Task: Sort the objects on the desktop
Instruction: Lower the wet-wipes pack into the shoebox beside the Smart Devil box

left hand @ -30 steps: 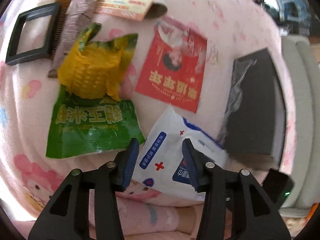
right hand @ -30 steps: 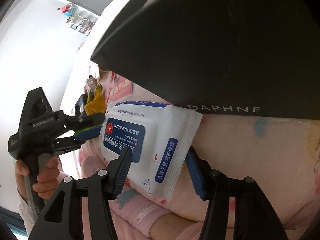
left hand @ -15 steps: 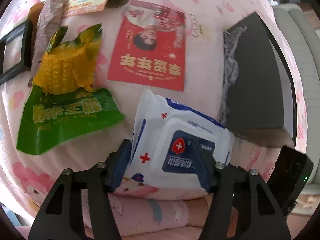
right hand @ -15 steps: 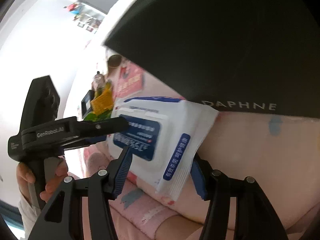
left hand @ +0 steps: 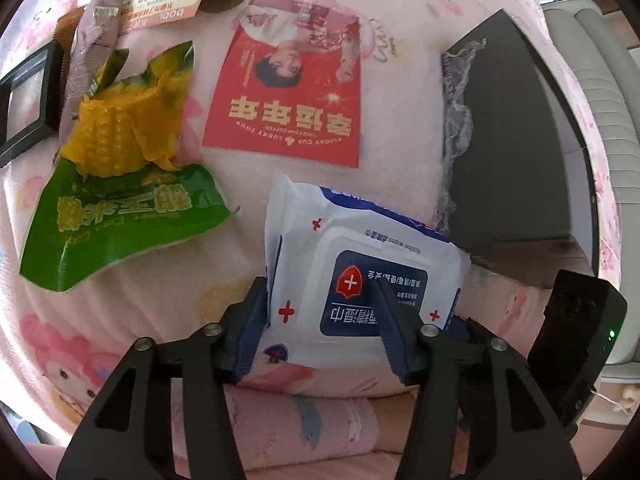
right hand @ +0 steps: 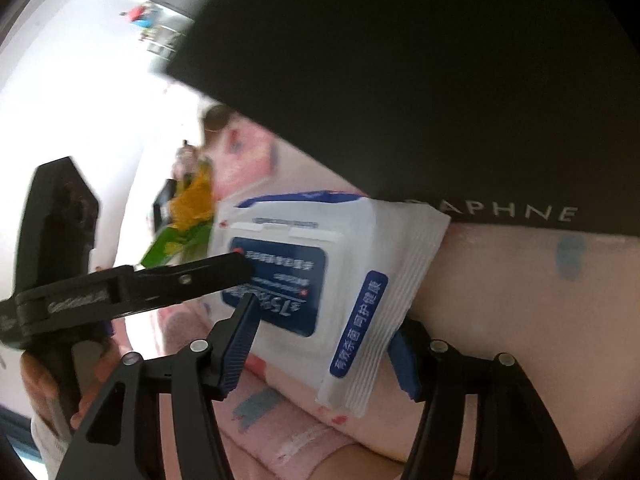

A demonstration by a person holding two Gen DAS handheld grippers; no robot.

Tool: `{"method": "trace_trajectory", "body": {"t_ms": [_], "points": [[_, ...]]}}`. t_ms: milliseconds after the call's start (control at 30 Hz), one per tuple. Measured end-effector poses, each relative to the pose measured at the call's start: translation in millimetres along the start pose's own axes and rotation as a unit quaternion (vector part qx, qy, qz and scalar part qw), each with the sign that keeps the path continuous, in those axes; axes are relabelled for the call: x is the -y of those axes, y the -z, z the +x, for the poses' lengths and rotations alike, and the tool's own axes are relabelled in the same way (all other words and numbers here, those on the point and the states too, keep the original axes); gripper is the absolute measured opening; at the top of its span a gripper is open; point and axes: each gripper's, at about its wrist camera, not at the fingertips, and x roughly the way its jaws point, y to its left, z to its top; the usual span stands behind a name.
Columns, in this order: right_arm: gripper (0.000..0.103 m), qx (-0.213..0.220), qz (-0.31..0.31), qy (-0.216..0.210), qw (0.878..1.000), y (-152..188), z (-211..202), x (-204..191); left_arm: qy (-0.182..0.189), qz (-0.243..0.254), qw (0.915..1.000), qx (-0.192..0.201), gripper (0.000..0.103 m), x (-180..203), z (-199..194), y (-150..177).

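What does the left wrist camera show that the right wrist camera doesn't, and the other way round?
Only the left wrist view shows the red printed card legibly and the black rectangular frame. Only the right wrist view shows the DAPHNE lettering on the black box and the left gripper from the side. Both show the white-and-blue wet wipes pack, the yellow-green corn packet and the pink cartoon cloth.

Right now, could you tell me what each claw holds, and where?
Nothing yet: left claw and right claw are open, straddling the wipes pack near its edge.
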Motion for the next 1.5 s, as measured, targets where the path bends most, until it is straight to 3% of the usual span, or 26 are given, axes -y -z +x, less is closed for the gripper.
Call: {"method": "trace_trajectory", "body": {"t_ms": [267,467,700,767,967,1100,1300,1500], "points": [[0.056,0.046,-0.051,0.033,0.997,15,-44,-24,0.051,0.029,0.9966,0.057,0.044,15,-32,29],[0.056,0.065,-0.068,0.018,0.995,13,-78,-42,0.092,0.026,0.9909,0.094,0.041,24,-69,35],[0.056,0.106,-0.100,0.014,0.989,-19,-136,-69,0.121,0.067,0.9803,0.141,0.041,71,-115,13],[0.056,0.126,-0.111,0.022,0.986,-37,-154,-69,0.138,0.082,0.9759,0.147,0.041,94,-120,-7],[0.056,0.165,-0.094,0.077,0.979,-111,-189,-32,0.143,0.111,0.9745,0.133,0.042,170,-88,-83],[0.056,0.153,-0.060,0.112,0.980,-150,-186,13,0.132,0.105,0.9812,0.094,0.043,207,-33,-129],[0.056,0.091,-0.021,0.135,0.986,-178,-157,68,0.108,0.069,0.9904,0.053,0.043,213,35,-174],[0.056,0.082,0.027,0.134,0.987,-184,-149,99,0.062,0.078,0.9940,0.046,0.041,228,58,-186]]}}
